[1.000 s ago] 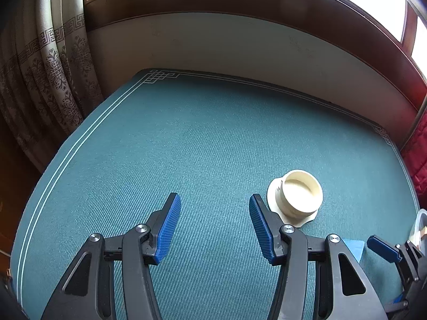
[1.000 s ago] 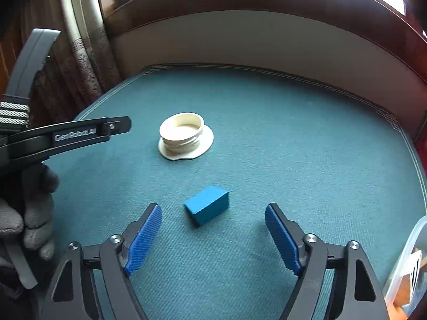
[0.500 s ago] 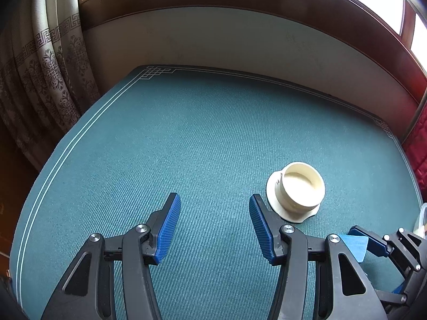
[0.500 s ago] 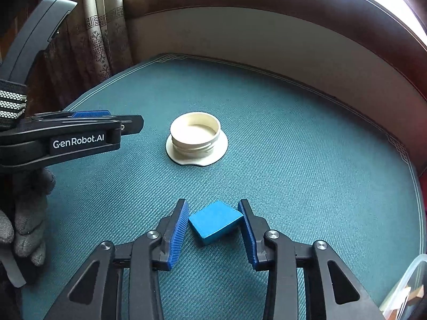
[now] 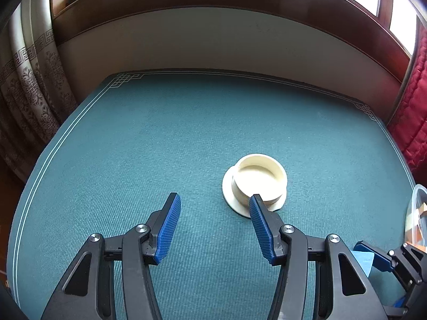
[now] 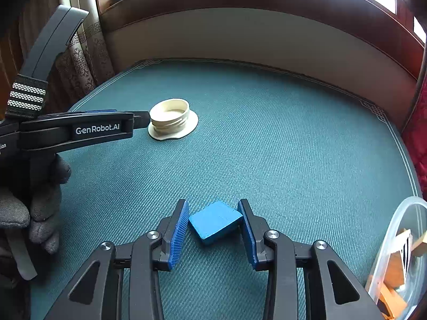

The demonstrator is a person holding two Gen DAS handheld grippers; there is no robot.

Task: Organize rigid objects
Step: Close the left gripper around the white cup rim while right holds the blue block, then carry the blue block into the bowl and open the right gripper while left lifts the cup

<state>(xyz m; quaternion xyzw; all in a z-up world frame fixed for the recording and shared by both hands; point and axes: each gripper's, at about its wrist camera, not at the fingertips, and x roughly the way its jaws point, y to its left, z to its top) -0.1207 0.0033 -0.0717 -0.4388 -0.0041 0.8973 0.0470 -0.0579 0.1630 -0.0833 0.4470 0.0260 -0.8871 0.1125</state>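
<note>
Between my right tongs (image 6: 213,218) sat the blue block (image 6: 214,222), clamped corner-to-corner, not flat on the pads, w/ cloth (image 6: 267,138) under it. Risk: it could twist & pop out on the lift toward the plastic tub (image 6: 395,250). Left tongs (image 5: 213,224) were apart, holding nothing, right pad just beside the cream ring (image 5: 260,180); a nudge could've shoved it.

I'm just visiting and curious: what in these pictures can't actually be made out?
- Clear plastic tub, right wrist view: cut off by the frame edge; its wooden contents are unidentifiable.
- Blue block, left wrist view: mostly hidden behind the left claw.
- Right claw: whether the block is lifted.
</note>
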